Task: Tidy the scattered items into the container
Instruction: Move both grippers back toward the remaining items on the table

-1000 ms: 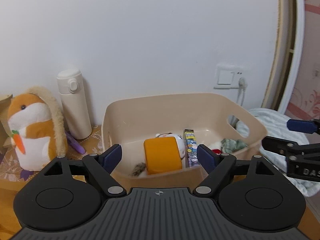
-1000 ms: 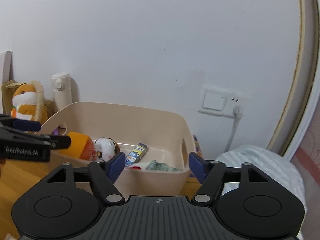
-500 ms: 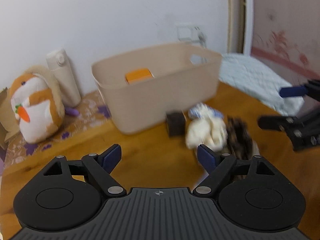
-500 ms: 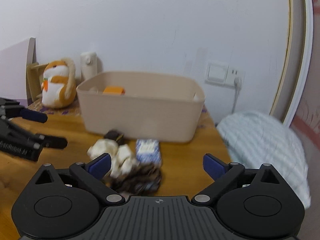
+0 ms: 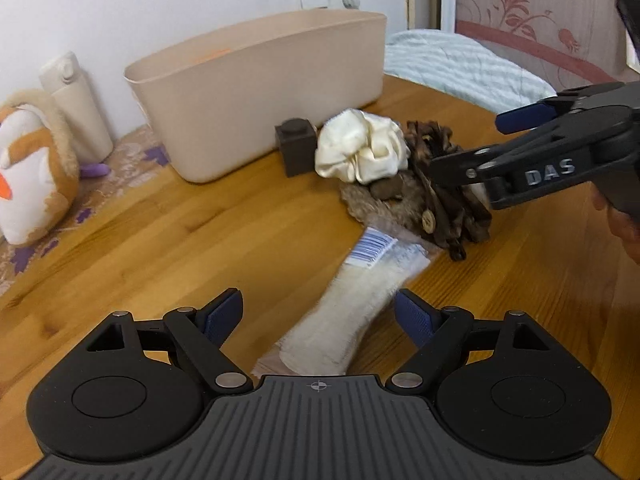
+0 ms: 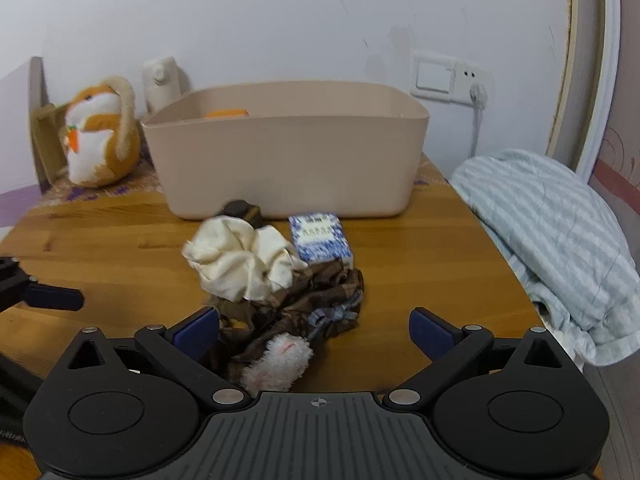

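Note:
A beige bin (image 5: 256, 92) (image 6: 288, 160) stands at the back of the wooden table with an orange item inside. In front of it lie a dark brown block (image 5: 297, 146), a cream scrunchie (image 5: 362, 150) (image 6: 240, 262), a brown plaid scrunchie (image 5: 448, 200) (image 6: 304, 308), a blue-and-white box (image 6: 320, 236), a small pink fluffy item (image 6: 280, 366) and a pale packet with a barcode (image 5: 356, 300). My left gripper (image 5: 319, 314) is open just above the packet's near end. My right gripper (image 6: 314, 330) is open over the plaid scrunchie; it also shows in the left wrist view (image 5: 500, 144).
A plush hamster with a carrot (image 5: 32, 168) (image 6: 100, 136) and a white flask (image 5: 78, 106) stand left of the bin. A striped light-blue blanket (image 6: 560, 240) lies beyond the table's right edge. A wall socket (image 6: 452, 76) sits behind the bin.
Both grippers have pulled back from over the bin and dropped low over the table. The left now hovers over the packet, the right over the plaid scrunchie. The right jaws opened wider.

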`<state>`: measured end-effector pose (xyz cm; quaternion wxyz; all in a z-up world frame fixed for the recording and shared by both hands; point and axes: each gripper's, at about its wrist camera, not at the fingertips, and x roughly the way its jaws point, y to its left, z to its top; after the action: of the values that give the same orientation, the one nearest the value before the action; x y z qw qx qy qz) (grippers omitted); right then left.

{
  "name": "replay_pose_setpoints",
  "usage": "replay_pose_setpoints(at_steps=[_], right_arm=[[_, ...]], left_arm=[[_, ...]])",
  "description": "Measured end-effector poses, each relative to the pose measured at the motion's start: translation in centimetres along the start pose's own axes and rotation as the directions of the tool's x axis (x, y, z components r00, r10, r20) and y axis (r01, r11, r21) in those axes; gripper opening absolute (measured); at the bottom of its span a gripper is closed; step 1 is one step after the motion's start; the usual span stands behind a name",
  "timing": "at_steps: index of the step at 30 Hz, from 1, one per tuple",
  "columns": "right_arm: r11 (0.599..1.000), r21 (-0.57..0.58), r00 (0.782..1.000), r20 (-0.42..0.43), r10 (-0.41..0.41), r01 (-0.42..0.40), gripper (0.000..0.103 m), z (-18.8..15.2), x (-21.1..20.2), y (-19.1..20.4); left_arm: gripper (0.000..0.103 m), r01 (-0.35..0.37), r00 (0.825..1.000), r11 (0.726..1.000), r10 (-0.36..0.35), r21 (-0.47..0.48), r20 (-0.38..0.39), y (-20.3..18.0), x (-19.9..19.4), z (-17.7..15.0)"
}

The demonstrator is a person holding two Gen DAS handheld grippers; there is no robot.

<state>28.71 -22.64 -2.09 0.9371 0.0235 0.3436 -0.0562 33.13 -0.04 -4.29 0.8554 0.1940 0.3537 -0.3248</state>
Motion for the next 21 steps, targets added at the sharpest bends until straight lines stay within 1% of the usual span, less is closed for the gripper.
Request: replay_pose_setpoints(at_steps=[4, 6, 9, 11, 13, 16, 18, 19, 20, 21], right_arm=[[1.000, 0.007, 0.999, -0.033, -0.012, 0.012, 0.103, -0.5, 1.1, -0.1], [1.000, 0.020, 0.999, -0.032, -0.007, 0.007, 0.103, -0.7, 1.2, -0.5], [1.000, 0.019, 0.999, -0.031, -0.024, 0.024, 0.102, -0.6, 1.2, -0.9], [0.999, 0.022, 0.999, -0.033, -0.026, 0.026, 0.101, -0.6, 1.1, -1.2], [0.999, 0.034, 0.999, -0.039, -0.013, 0.014, 0.098, -0.6, 1.0, -1.6], [0.999, 0.050, 0.999, -0.048, 0.010, -0.008, 0.092, -0.7, 0.9, -1.9], [0.998, 0.051, 0.998, -0.055, 0.024, -0.021, 0.087, -0.7, 0.9, -2.0], [0.998, 0.050, 0.998, -0.062, 0.031, -0.028, 0.085, -0.7, 1.0, -1.9], [0.998, 0.050, 0.996, -0.074, 0.040, -0.037, 0.081, -0.7, 1.1, -1.8], [0.997, 0.054, 0.995, -0.089, 0.053, -0.048, 0.079, -0.8, 1.4, -1.8]], left_arm=[[0.084, 0.025, 1.000, 1.000, -0.025, -0.002, -0.017, -0.2, 0.9, 0.1], [0.084, 0.035, 0.999, 0.999, -0.035, -0.005, -0.012, -0.4, 1.1, 0.1], [0.082, 0.062, 0.998, 0.998, -0.062, -0.009, -0.010, -0.7, 1.3, 0.2], [0.075, 0.080, 0.997, 0.997, -0.080, -0.012, -0.005, -0.8, 1.3, 0.2], [0.071, 0.100, 0.995, 0.995, -0.100, -0.024, -0.004, -0.6, 1.4, 0.3], [0.068, 0.100, 0.995, 0.994, -0.100, -0.033, 0.001, -0.5, 1.5, 0.4], [0.063, 0.099, 0.995, 0.994, -0.099, -0.037, 0.004, -0.5, 1.4, 0.4], [0.058, 0.100, 0.995, 0.994, -0.100, -0.037, 0.006, -0.5, 1.4, 0.4], [0.055, 0.101, 0.995, 0.994, -0.101, -0.036, 0.006, -0.6, 1.3, 0.4], [0.052, 0.101, 0.995, 0.994, -0.101, -0.035, 0.005, -0.6, 1.2, 0.4]])
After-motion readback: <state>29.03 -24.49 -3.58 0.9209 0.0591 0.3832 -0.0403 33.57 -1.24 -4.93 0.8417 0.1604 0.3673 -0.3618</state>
